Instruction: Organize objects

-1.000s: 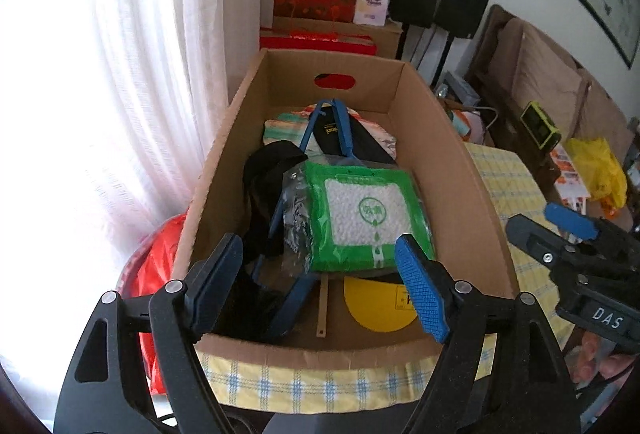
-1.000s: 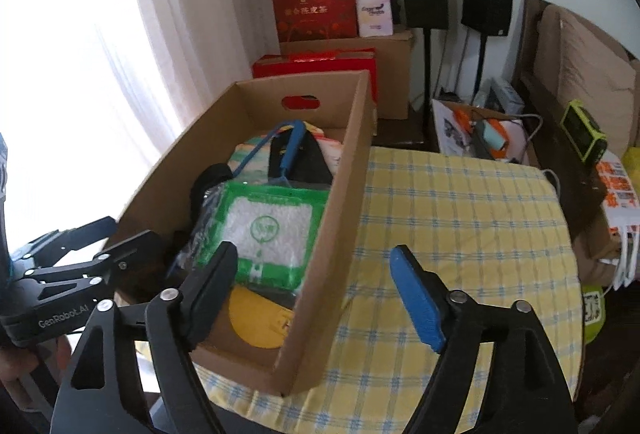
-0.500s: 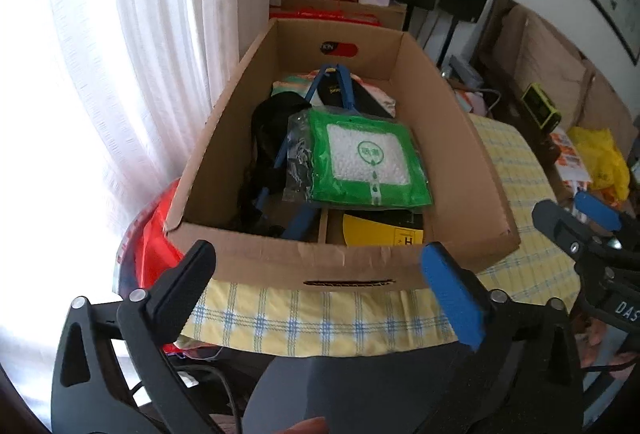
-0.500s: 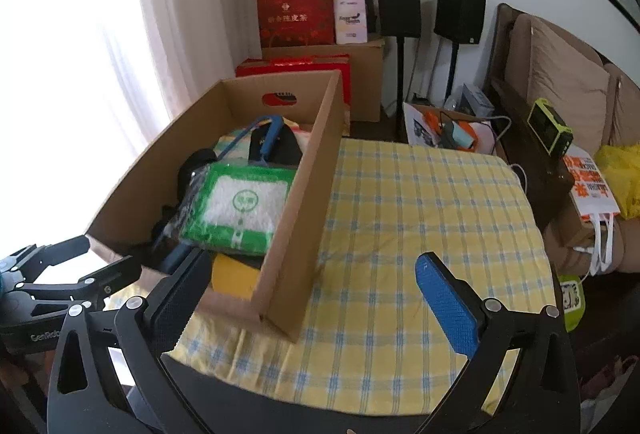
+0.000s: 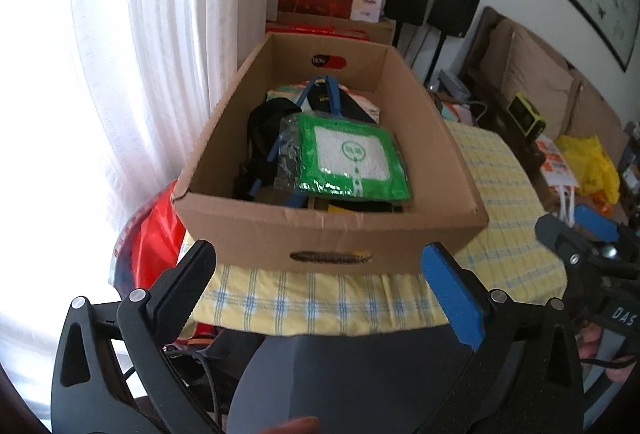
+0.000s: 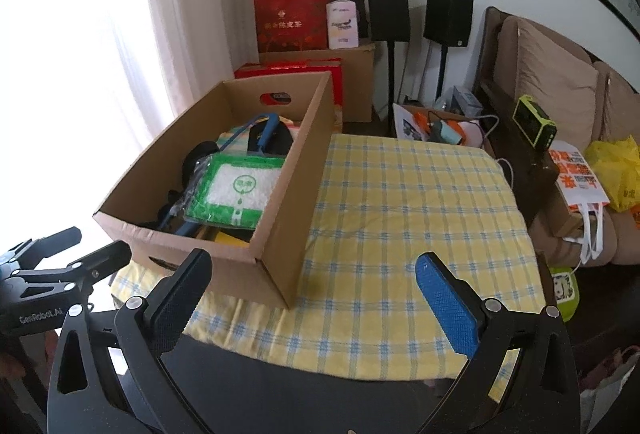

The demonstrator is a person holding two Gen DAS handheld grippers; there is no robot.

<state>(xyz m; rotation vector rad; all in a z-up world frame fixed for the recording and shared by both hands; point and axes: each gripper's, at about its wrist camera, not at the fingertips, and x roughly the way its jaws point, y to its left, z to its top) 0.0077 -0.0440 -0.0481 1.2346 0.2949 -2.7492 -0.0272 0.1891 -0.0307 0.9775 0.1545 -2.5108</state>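
An open cardboard box (image 5: 328, 234) (image 6: 280, 202) stands on the left part of a table with a yellow checked cloth (image 5: 320, 302) (image 6: 400, 214). On top of the box's contents lies a green packet of white granules (image 5: 348, 162) (image 6: 232, 190), over black items, a blue strap (image 5: 332, 94) and a yellow thing. My left gripper (image 5: 318, 262) is open and empty, held back in front of the box's near wall. Right of the box, my right gripper (image 6: 312, 266) hangs open and empty above the table's near edge. Each gripper shows at the edge of the other's view (image 5: 580, 230) (image 6: 68, 250).
White curtains (image 5: 140, 54) hang left of the box. Red gift bags (image 6: 292, 18) on a carton and two black speakers (image 6: 416, 14) stand behind. A sofa (image 6: 552, 74), a yellow bag (image 6: 616, 170) and a printed shopping bag (image 6: 580, 182) are at the right. A red bag (image 5: 156, 226) sits below the table's left corner.
Both grippers have drawn back from the box, which now looks smaller and farther off. Their jaws have spread wider. The box's contents have not moved.
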